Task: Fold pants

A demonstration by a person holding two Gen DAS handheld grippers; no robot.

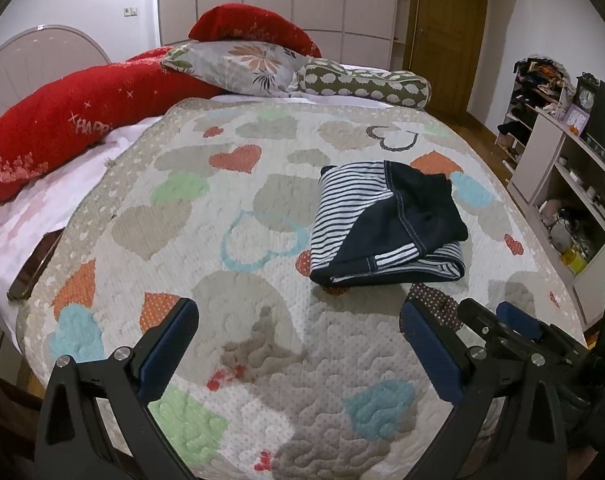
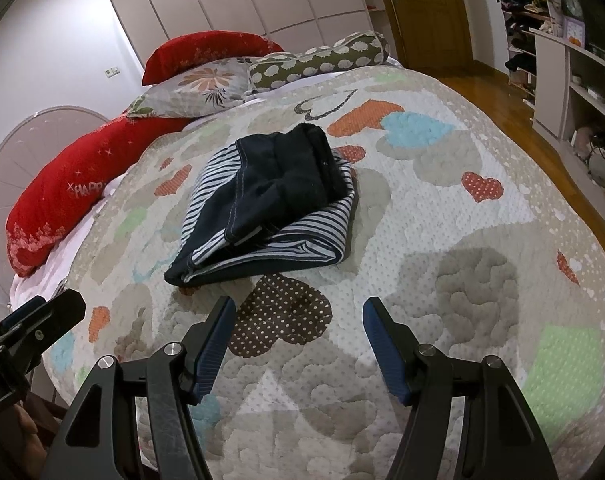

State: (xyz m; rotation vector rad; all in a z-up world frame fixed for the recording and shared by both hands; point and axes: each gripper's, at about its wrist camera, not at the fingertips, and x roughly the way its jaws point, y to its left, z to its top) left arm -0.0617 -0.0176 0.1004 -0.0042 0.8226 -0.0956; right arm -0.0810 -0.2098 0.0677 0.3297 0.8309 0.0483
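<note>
Navy pants with a striped lining [image 1: 386,224] lie folded into a compact bundle on the heart-patterned quilt [image 1: 238,184]. In the right wrist view the same pants [image 2: 262,204] sit just ahead of my fingers. My left gripper [image 1: 300,316] hovers open over bare quilt, nearer than the bundle and to its left, with nothing between its fingers. Open too, my right gripper [image 2: 298,312] hangs above a brown dotted heart, a short way in front of the bundle's near edge. Neither gripper touches the pants. The right gripper's fingers [image 1: 514,324] show at the lower right of the left wrist view.
Red pillows [image 1: 62,128], a floral pillow [image 1: 238,64] and a dotted bolster [image 1: 362,84] lie at the head of the bed. A dark phone-like slab [image 1: 32,268] rests at the quilt's left edge. Shelves [image 1: 574,184] stand right of the bed, beyond a strip of wooden floor [image 2: 502,96].
</note>
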